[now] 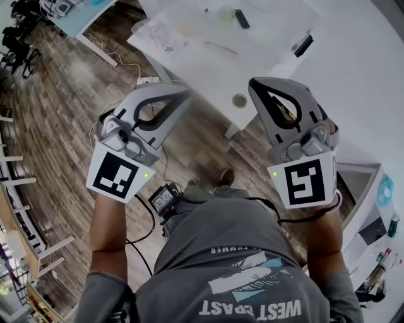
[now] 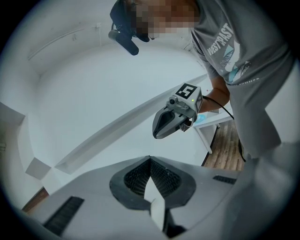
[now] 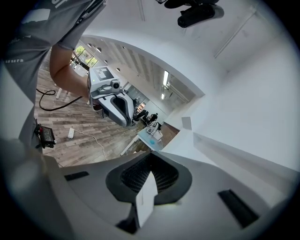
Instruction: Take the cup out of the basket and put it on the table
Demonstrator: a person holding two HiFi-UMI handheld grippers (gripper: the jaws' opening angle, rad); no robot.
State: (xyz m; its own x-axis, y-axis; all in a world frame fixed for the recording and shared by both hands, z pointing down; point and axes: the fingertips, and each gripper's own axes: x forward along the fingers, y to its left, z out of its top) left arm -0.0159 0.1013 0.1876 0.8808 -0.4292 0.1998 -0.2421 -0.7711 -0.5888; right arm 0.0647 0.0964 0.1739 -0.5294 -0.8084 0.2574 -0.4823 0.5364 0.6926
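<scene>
Both closed: left gripper [image 1: 182,96], right gripper [image 1: 257,87].

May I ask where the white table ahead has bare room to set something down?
The white table is bare in its near middle, between the clear bag and the small round object at its edge. Its far end, around the black object, is cluttered.

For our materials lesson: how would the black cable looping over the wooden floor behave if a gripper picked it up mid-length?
Probably floppy: the black cable lies in loose curves, so it would sag either side of a grip. Likely light, being thin. It may drag rather than lift free, since one end seems to run to the small device.
</scene>
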